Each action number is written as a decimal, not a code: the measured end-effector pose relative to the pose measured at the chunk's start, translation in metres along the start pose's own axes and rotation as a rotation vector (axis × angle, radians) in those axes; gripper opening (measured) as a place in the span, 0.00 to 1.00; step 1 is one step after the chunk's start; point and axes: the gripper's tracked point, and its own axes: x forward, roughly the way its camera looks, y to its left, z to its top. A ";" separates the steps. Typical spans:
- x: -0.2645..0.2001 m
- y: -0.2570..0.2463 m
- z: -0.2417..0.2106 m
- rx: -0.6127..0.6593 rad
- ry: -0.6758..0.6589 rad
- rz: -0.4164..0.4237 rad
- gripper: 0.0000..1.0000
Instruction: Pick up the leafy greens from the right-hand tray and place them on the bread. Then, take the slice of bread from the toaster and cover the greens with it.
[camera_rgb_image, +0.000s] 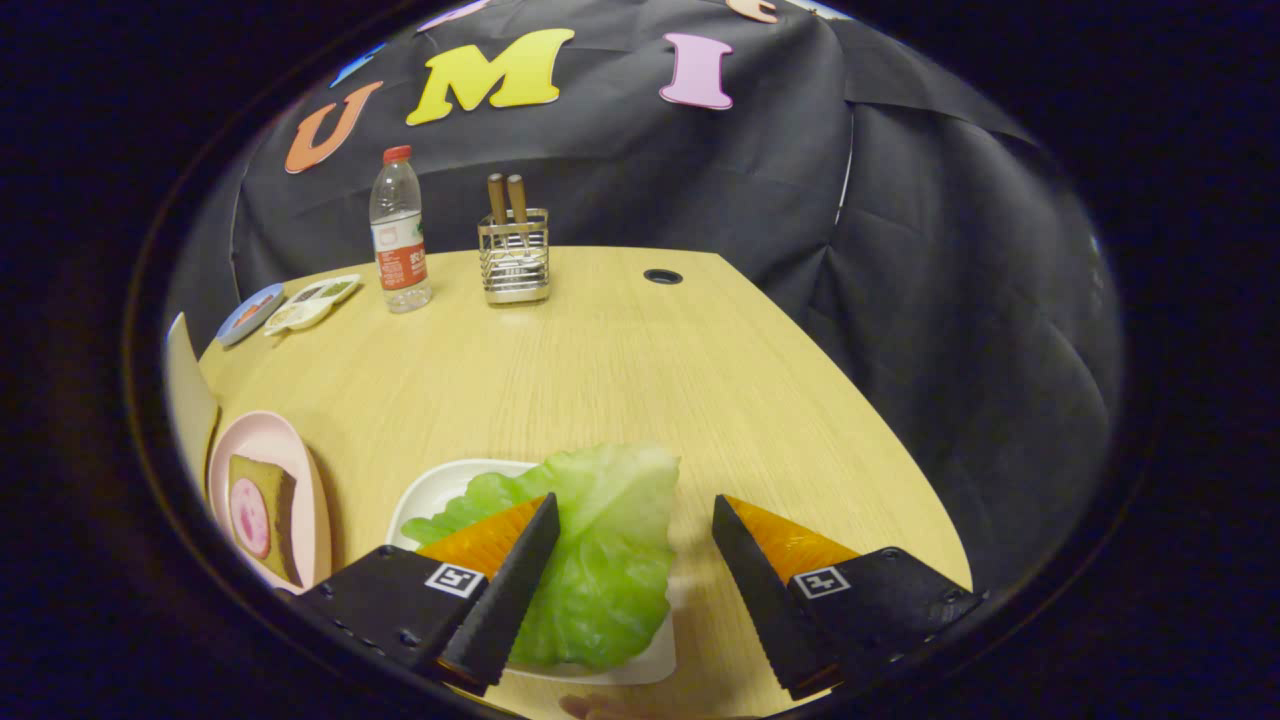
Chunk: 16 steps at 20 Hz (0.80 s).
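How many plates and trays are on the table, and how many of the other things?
Plates and trays: 4 (white tray under the greens, pink plate with the bread, blue plate, divided dish)
Greens: 1, between the open gripper fingers
Bread: 1
Bottle: 1
Utensil holder: 1
Total: 8

A crinkled, pale green lettuce leaf (600, 550) lay flat across a white square tray (440, 490), its far edge overhanging the rim onto the bench. Off to the left, a brown slice of bread (268, 520) topped with a pink round of ham (250, 517) rested on a pink oval plate (265, 440).
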 end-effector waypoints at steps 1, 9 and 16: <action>0.001 0.002 0.000 -0.003 0.002 0.009 0.95; 0.006 -0.003 0.006 -0.084 -0.009 -0.042 0.34; -0.026 -0.013 0.024 -0.055 -0.083 -0.021 0.00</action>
